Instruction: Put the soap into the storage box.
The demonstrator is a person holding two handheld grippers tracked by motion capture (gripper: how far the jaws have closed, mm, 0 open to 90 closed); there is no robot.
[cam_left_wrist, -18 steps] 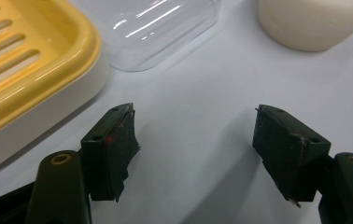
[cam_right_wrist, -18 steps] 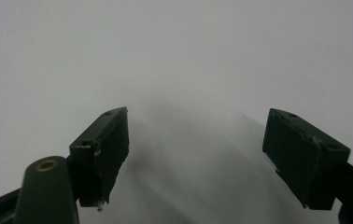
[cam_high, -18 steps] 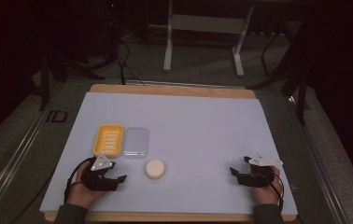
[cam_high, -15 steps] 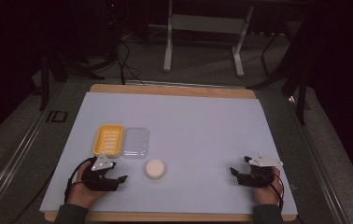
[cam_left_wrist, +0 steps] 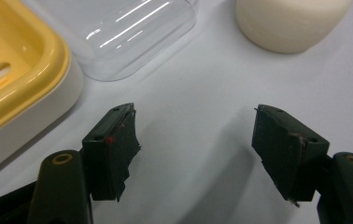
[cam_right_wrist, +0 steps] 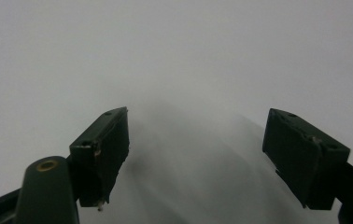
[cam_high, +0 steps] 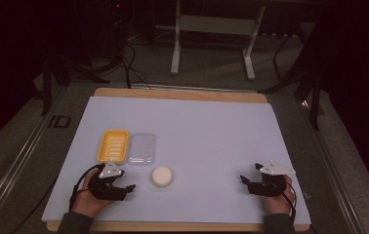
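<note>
Soap [cam_high: 162, 176] lies on the white sheet [cam_high: 207, 136] near the front edge, a pale round bar just right of the left gripper [cam_high: 124, 187]. That gripper rests low on the sheet with its jaws spread wide and nothing between them; in the left gripper view the soap [cam_left_wrist: 290, 21] sits ahead of the right jaw, apart from it. Behind the gripper a yellow dish [cam_high: 113, 145] and a clear lid [cam_high: 142, 148] lie side by side, seemingly touching. The right gripper [cam_high: 249, 183] rests well apart, near the sheet's right front corner, its jaws also wide and empty over bare sheet [cam_right_wrist: 188, 70].
</note>
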